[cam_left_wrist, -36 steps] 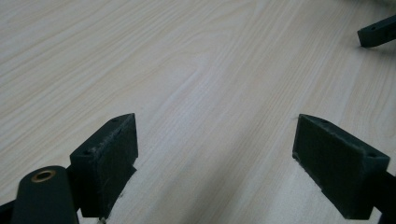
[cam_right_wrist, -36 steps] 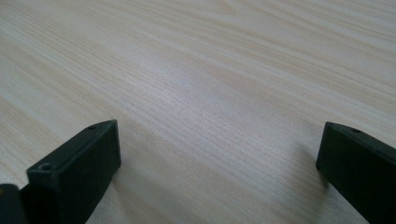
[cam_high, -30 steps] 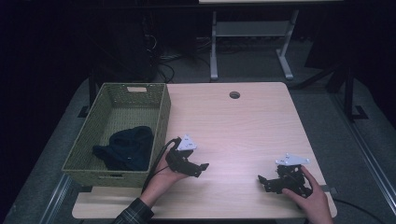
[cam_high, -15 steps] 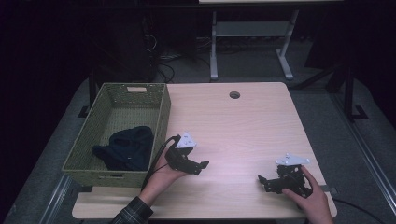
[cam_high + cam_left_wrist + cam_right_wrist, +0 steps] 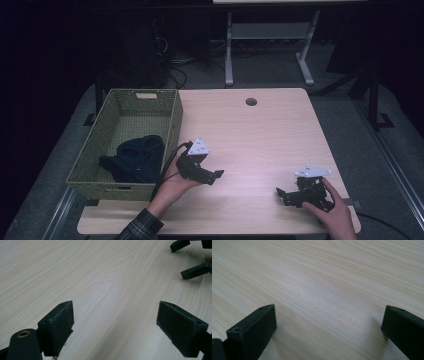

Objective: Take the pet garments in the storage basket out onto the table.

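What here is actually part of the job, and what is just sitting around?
Part of the job:
left gripper, open, beside the basket
right gripper, open, low over the table
dark cloth, lying in the basket
green basket

Just sitting around:
table hole
metal stand behind the table

I work in a lab-type recording room: pale wood worktop (image 5: 260, 135) with cable port (image 5: 251, 102), loose floor cables (image 5: 192, 67), a bare metal stand (image 5: 267, 45), dark surroundings.
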Demonstrator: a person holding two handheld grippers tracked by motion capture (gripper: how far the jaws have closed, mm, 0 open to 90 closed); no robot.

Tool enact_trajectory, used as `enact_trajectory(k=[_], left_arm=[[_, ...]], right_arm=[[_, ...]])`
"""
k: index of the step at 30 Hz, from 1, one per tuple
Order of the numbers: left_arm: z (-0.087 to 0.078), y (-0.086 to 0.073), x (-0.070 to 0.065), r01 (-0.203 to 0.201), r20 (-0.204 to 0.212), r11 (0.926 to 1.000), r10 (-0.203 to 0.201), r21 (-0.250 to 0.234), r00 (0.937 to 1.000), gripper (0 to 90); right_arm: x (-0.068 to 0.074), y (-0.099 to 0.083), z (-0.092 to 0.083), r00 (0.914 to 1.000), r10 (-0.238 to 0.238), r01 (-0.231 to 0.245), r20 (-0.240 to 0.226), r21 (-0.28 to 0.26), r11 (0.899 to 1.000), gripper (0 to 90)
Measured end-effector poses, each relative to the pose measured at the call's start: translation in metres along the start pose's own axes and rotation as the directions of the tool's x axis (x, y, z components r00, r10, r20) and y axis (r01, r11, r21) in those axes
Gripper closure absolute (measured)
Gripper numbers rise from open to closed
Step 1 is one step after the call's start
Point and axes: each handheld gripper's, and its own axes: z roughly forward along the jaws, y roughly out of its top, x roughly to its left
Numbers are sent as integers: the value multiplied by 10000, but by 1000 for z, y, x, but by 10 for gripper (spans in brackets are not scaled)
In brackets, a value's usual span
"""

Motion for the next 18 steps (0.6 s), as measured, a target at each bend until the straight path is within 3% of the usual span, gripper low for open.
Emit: enact_trajectory(k=[18], left_arm=[[-10, 13, 4, -81, 25, 9997, 81, -223, 10000, 140]], right_arm=[[0, 0, 0, 10000, 2, -2, 1, 1, 10000, 0]])
